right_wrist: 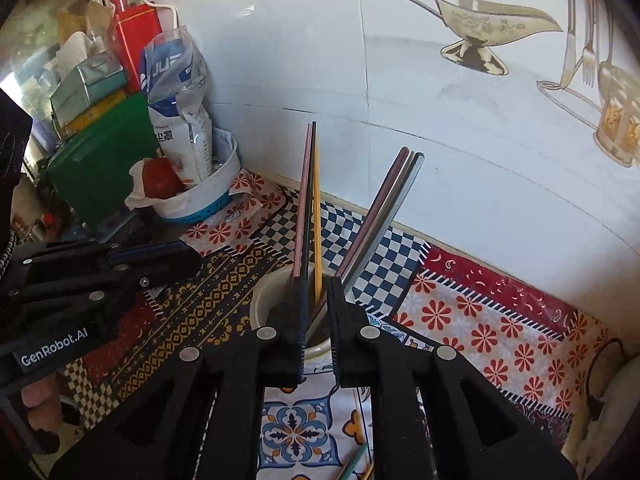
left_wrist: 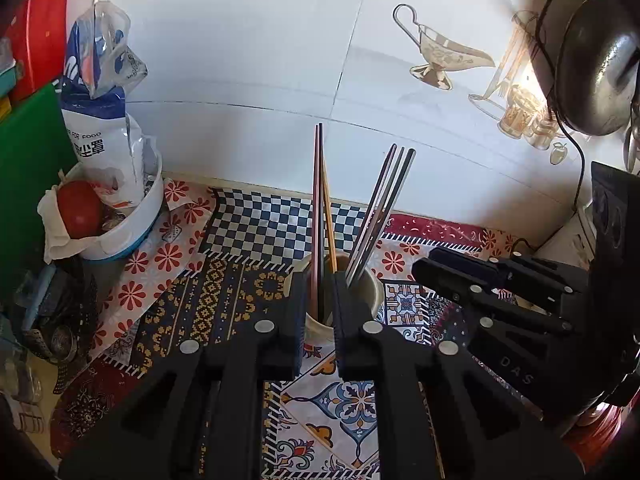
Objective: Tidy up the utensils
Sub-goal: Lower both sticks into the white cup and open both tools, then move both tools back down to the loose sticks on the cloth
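Hovering over the patterned tablecloth (left_wrist: 224, 292), I hold both my grippers close to a cream cup (left_wrist: 372, 292) that stands upright on the cloth at about 12 o'clock from each of my cameras. My left gripper (left_wrist: 320, 312) has its jaws apart, with a narrow gap between them, and nothing is clamped there; the cup shows through that gap, just beyond the tips. My right gripper (right_wrist: 318, 316) stands the same way, jaws parted a little and holding nothing, with the cup's rim (right_wrist: 272, 284) right in front of its fingertips.

Inside the cup stand two bundles of chopsticks. One bundle (left_wrist: 320, 208), pink, dark and yellow, rises almost straight up toward 12 o'clock. The other bundle (left_wrist: 380, 208), pinkish, dark and silver-grey, leans toward 1 o'clock against the far side of the rim. From my left camera my right gripper appears at 3 o'clock, its fingers pointing in toward the cup; from my right camera my left gripper shows at 9 o'clock, marked GenRobot.AI.

At 10 o'clock from both cameras a white bowl (left_wrist: 132, 232) sits near the tiled wall (left_wrist: 260, 60), holding a red tomato (left_wrist: 80, 208) and a blue and white bag (left_wrist: 104, 132). A green box (right_wrist: 104, 160) stands just beside it. One more thin stick (right_wrist: 352, 462), greenish, lies flat on the cloth at 6 o'clock in my right camera.
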`<action>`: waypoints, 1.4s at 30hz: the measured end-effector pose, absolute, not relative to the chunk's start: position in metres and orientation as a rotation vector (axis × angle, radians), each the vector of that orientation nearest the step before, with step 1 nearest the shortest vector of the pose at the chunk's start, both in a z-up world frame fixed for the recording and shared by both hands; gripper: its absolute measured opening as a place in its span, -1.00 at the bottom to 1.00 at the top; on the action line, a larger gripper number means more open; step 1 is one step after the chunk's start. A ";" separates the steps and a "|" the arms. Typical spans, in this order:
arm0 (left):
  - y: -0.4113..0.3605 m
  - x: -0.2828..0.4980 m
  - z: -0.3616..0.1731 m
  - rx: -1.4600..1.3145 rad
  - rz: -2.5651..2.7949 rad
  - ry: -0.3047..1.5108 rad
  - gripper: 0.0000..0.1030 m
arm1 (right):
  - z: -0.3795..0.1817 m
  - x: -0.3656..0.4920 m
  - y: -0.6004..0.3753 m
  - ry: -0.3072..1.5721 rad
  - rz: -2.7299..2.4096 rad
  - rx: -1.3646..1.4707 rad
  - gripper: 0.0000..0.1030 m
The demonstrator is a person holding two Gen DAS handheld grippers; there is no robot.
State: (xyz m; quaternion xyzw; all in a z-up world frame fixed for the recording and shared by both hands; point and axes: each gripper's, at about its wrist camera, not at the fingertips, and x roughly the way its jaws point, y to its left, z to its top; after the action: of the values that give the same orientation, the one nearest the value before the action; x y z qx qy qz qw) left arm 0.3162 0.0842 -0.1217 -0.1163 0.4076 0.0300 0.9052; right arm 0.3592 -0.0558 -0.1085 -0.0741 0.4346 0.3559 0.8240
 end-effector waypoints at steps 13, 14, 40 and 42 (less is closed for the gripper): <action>0.056 0.272 -0.127 -0.209 0.059 0.864 -0.10 | -0.087 0.306 -0.123 0.882 0.601 -0.174 0.03; 0.054 0.270 -0.131 -0.209 0.053 0.874 -0.09 | -0.088 0.302 -0.129 0.889 0.589 -0.178 0.03; -0.078 0.254 -0.290 -0.014 -0.242 1.307 -0.09 | -0.209 0.220 -0.220 1.251 0.309 -0.124 0.05; -0.081 0.251 -0.293 -0.014 -0.249 1.311 -0.09 | -0.214 0.218 -0.221 1.262 0.310 -0.116 0.05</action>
State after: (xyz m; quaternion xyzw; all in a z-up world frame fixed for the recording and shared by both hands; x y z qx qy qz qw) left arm 0.2514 -0.0809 -0.2929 -0.0064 0.6079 -0.1156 0.7855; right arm 0.2181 -0.2213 -0.2135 -0.0538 0.5870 0.1440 0.7949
